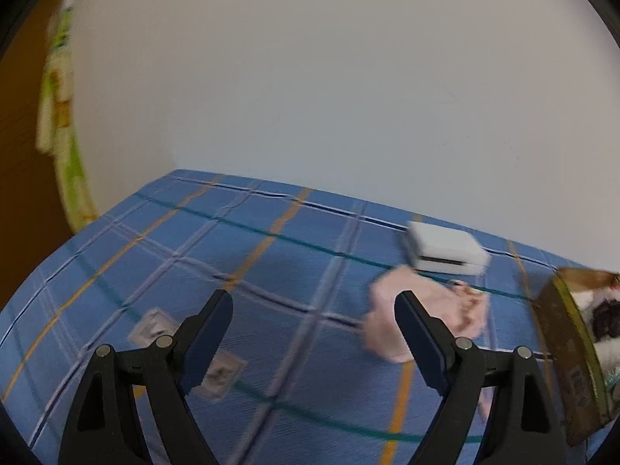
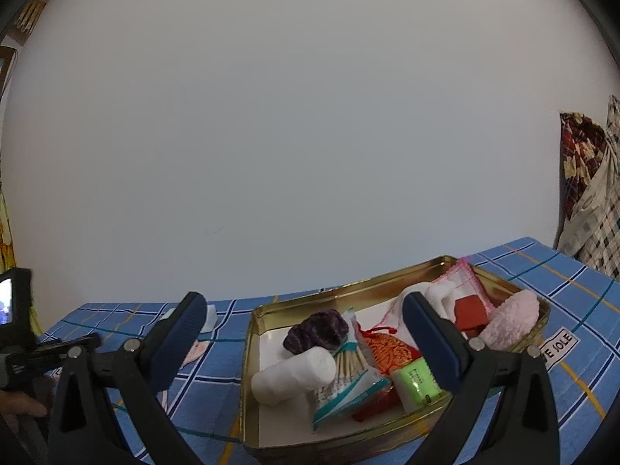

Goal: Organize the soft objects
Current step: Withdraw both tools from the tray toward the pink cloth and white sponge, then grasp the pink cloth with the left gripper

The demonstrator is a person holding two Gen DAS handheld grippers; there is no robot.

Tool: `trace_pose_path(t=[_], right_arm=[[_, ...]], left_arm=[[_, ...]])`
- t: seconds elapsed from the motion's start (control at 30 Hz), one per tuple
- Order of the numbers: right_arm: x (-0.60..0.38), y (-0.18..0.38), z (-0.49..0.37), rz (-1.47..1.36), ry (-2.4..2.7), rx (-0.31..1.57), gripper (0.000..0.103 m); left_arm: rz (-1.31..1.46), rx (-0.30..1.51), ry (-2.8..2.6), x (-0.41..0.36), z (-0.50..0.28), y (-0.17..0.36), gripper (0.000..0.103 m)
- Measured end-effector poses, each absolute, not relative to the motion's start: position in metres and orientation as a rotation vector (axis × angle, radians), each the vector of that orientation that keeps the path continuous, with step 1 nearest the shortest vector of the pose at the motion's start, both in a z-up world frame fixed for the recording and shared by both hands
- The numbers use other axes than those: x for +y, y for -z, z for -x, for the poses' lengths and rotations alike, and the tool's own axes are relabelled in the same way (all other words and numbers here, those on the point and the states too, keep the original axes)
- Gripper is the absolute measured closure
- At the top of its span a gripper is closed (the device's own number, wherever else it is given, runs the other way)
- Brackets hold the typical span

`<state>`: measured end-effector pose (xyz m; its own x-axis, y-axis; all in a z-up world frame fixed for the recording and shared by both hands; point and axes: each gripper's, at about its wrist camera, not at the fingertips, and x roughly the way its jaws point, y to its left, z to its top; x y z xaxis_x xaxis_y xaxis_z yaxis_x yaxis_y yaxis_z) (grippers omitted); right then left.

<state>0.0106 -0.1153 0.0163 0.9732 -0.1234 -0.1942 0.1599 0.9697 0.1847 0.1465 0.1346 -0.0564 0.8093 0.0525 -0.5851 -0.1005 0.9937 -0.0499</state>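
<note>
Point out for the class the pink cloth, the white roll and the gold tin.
pink cloth [image 1: 434,302], left wrist view, on its bunched middle.
white roll [image 2: 294,374], right wrist view, on its curved side.
gold tin [image 2: 348,290], right wrist view, on its far rim.

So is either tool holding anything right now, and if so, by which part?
Nothing is held. The left tool is open above the cloth, short of the pink fabric; the right tool is open over the tin.

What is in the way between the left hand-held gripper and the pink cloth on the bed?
Nothing visible. The left hand-held gripper is open, and only bare blue plaid sheet lies before the pink cloth. The white box sits beyond the cloth, not in front.
</note>
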Motion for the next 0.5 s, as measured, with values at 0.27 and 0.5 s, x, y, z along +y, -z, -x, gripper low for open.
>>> trace_pose_path(t=[0.27,0.5], right_arm=[[-0.113,-0.016,-0.011,-0.211,0.116,0.191,0.000],[-0.110,-0.015,-0.021,-0.203,0.089,0.216,0.000]], left_arm=[[0.025,0.847,0.134,0.086,-0.205,0.083,0.016],[0.061,0.907,0.167,0.084,-0.215,0.090,0.029]])
